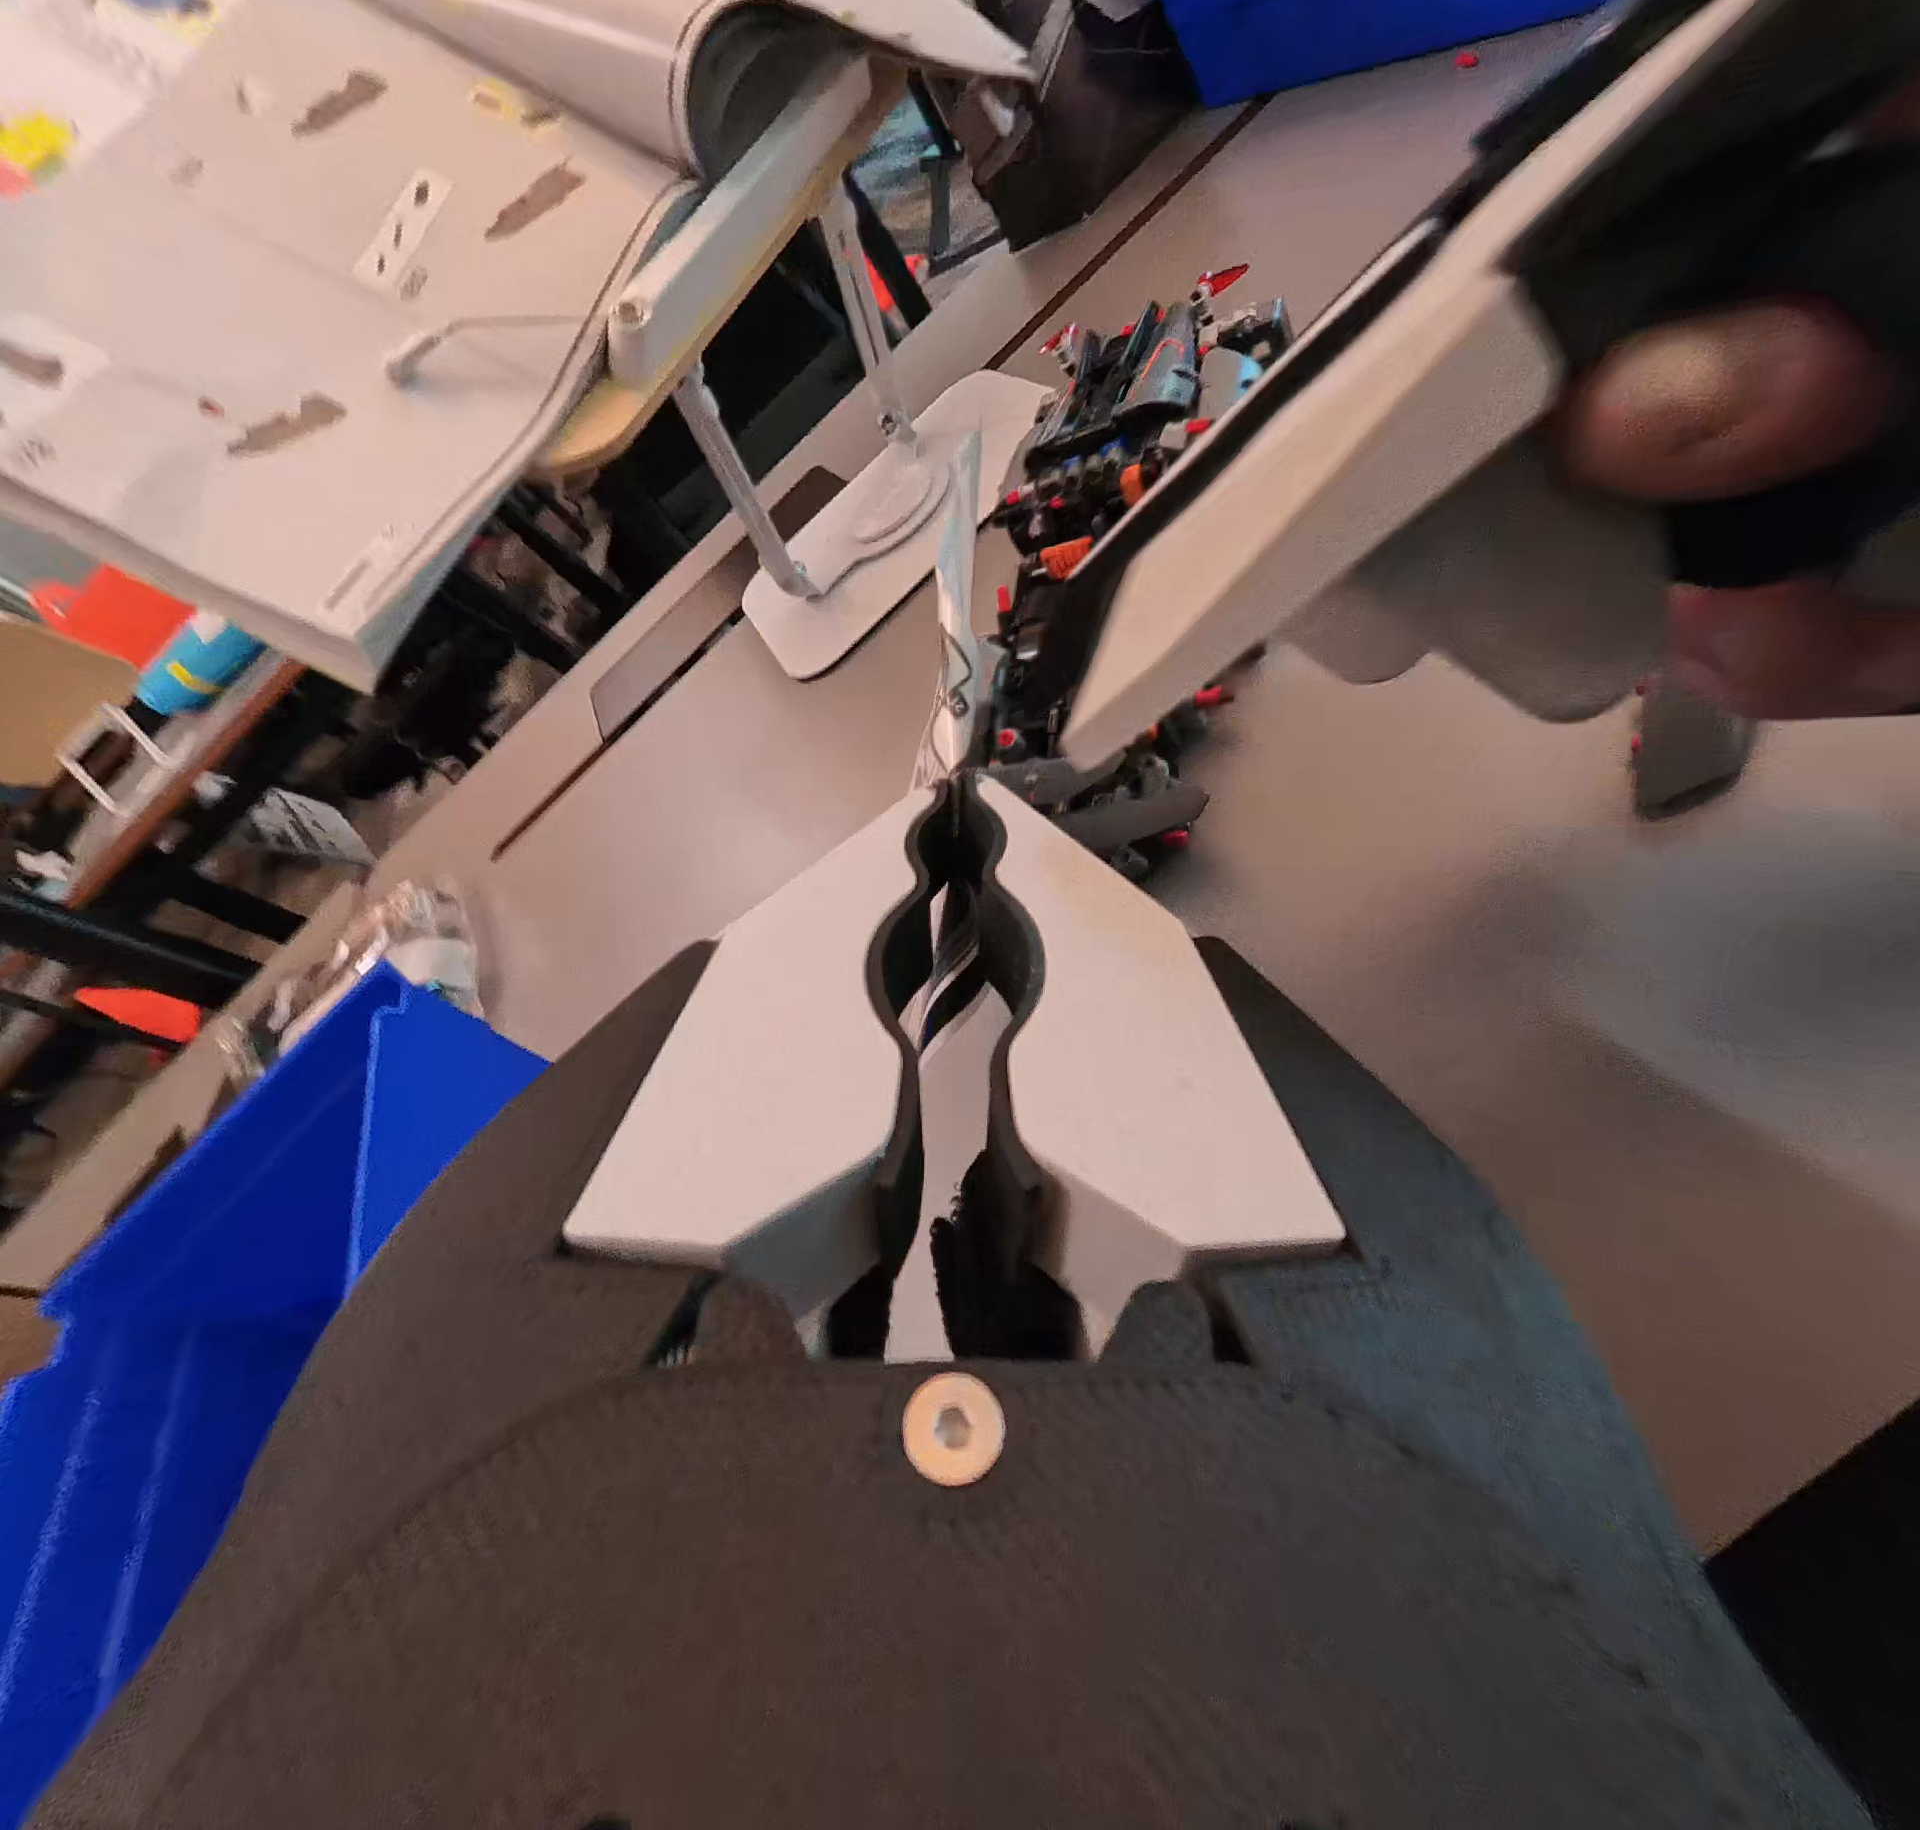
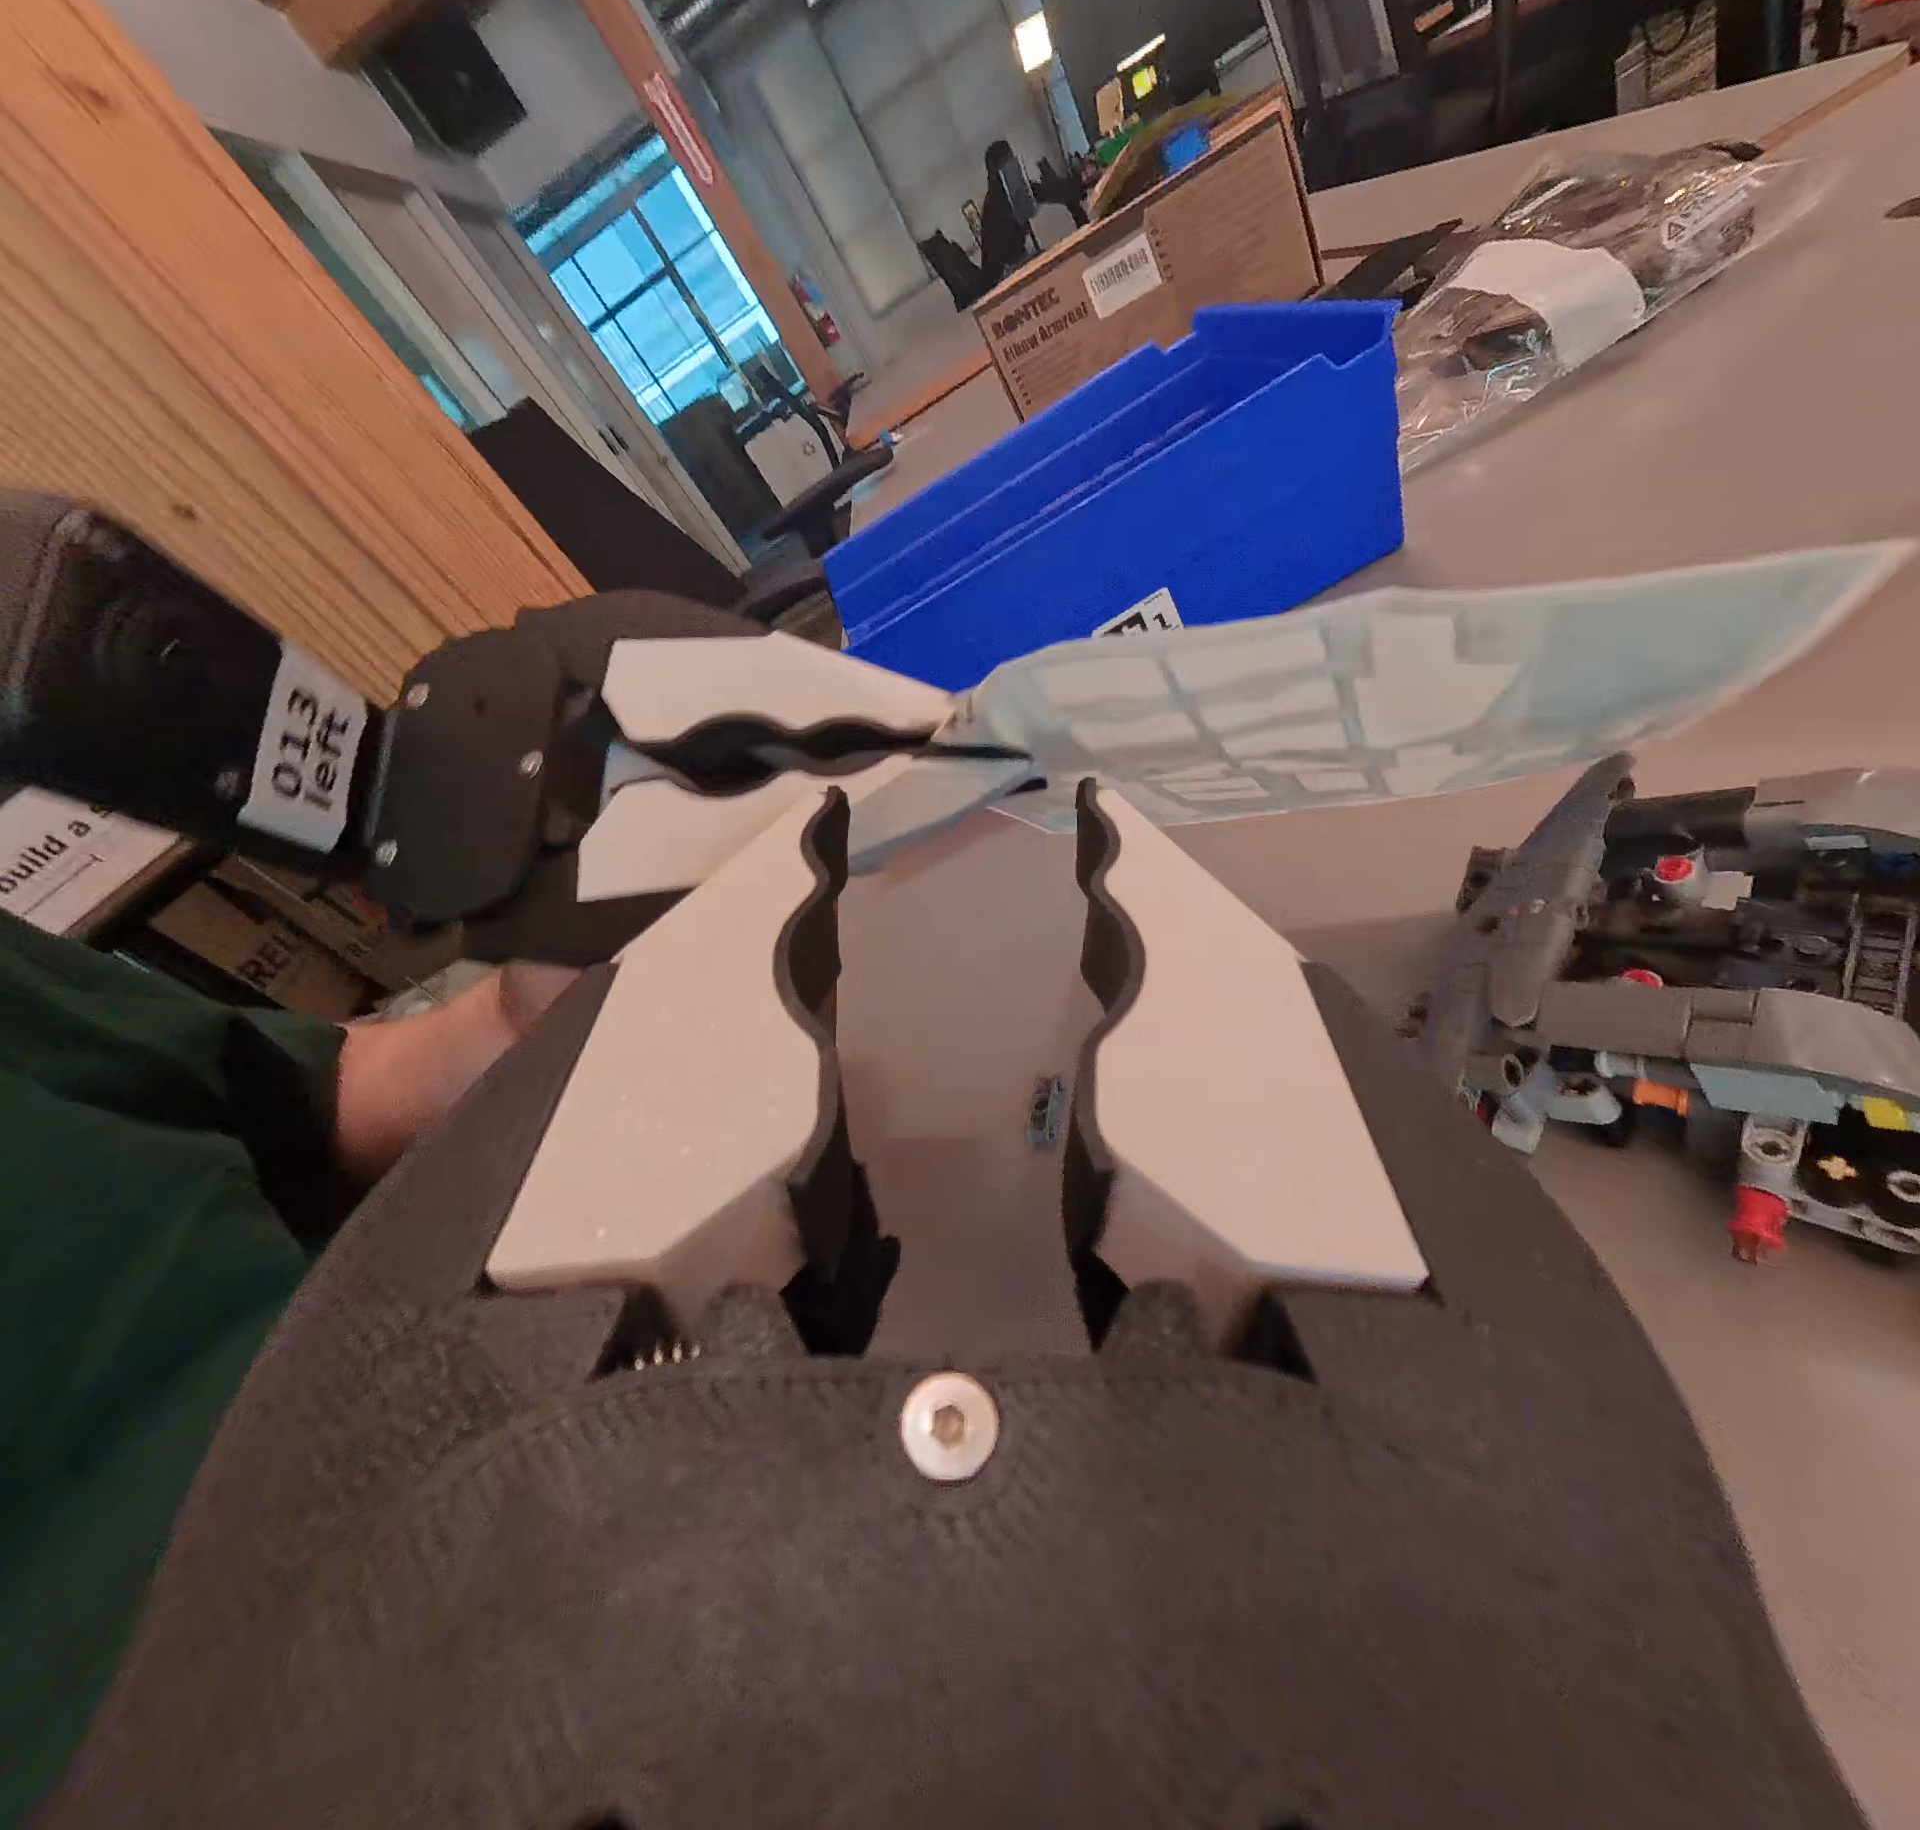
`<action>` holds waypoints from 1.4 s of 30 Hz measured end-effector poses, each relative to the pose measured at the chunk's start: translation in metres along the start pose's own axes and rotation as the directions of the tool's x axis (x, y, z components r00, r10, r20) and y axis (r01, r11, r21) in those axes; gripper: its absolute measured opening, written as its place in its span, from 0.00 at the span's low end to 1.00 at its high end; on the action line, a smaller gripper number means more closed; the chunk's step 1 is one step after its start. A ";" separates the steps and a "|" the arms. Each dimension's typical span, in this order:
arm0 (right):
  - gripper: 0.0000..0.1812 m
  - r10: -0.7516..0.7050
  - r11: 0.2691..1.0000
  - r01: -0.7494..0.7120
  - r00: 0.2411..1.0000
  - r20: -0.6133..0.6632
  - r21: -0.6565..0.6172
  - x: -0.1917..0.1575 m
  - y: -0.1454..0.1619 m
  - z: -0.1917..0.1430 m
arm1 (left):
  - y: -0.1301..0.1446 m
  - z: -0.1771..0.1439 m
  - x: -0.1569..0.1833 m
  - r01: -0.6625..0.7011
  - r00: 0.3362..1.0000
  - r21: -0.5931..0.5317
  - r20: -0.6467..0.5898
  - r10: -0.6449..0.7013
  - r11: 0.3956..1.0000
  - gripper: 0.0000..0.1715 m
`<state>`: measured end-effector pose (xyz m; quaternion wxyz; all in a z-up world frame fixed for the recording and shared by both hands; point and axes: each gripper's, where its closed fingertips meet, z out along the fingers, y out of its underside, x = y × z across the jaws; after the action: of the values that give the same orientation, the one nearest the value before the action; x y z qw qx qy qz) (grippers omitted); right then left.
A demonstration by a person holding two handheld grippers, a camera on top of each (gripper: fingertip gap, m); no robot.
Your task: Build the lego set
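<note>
My left gripper (image 1: 961,793) is shut on the edge of a pale blue sticker sheet (image 1: 956,575), seen edge-on here. In the right wrist view the left gripper (image 2: 945,731) holds the sheet (image 2: 1403,689) flat above the table. My right gripper (image 2: 956,804) is open and empty, its tips just under the sheet's near corner. One of its fingers (image 1: 1299,492) shows at the upper right of the left wrist view. The dark grey lego car model (image 2: 1704,1001) lies on the table to the right, and it also shows behind the sheet (image 1: 1132,398). A small grey piece (image 2: 1047,1110) lies between the right fingers.
A blue bin (image 2: 1143,492) stands behind the sheet, with a cardboard box (image 2: 1153,294) and a clear plastic bag (image 2: 1590,263) beyond. An open instruction booklet (image 1: 260,253) rests on a white stand (image 1: 831,596). Another blue bin (image 1: 208,1313) is at the lower left. The tips of both grippers are at nearly the same place.
</note>
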<state>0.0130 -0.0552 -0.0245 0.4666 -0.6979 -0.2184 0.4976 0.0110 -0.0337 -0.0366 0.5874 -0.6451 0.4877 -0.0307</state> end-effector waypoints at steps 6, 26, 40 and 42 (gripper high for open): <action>0.09 -0.044 0.995 0.042 0.999 0.013 0.091 0.002 -0.013 -0.011 | -0.017 0.002 0.015 -0.015 0.999 0.056 -0.028 0.017 0.998 0.00; 0.00 -0.141 0.988 0.128 0.977 0.159 0.086 -0.020 -0.017 -0.004 | -0.035 -0.025 0.005 0.338 0.902 0.152 -0.333 -0.274 0.929 0.15; 0.00 -0.172 0.985 0.171 0.964 0.205 0.026 -0.025 -0.008 0.000 | -0.032 -0.033 0.006 0.416 0.769 0.045 -0.550 -0.325 0.908 0.07; 0.00 -0.170 0.985 0.168 0.961 0.216 0.030 -0.025 -0.008 -0.001 | -0.033 -0.033 0.006 0.439 0.751 0.043 -0.566 -0.340 0.897 0.07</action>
<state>0.0052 -0.0713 -0.0046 0.4847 -0.6152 -0.3240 0.5308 0.0137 -0.0674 -0.0037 0.4582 -0.6431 0.4837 -0.3775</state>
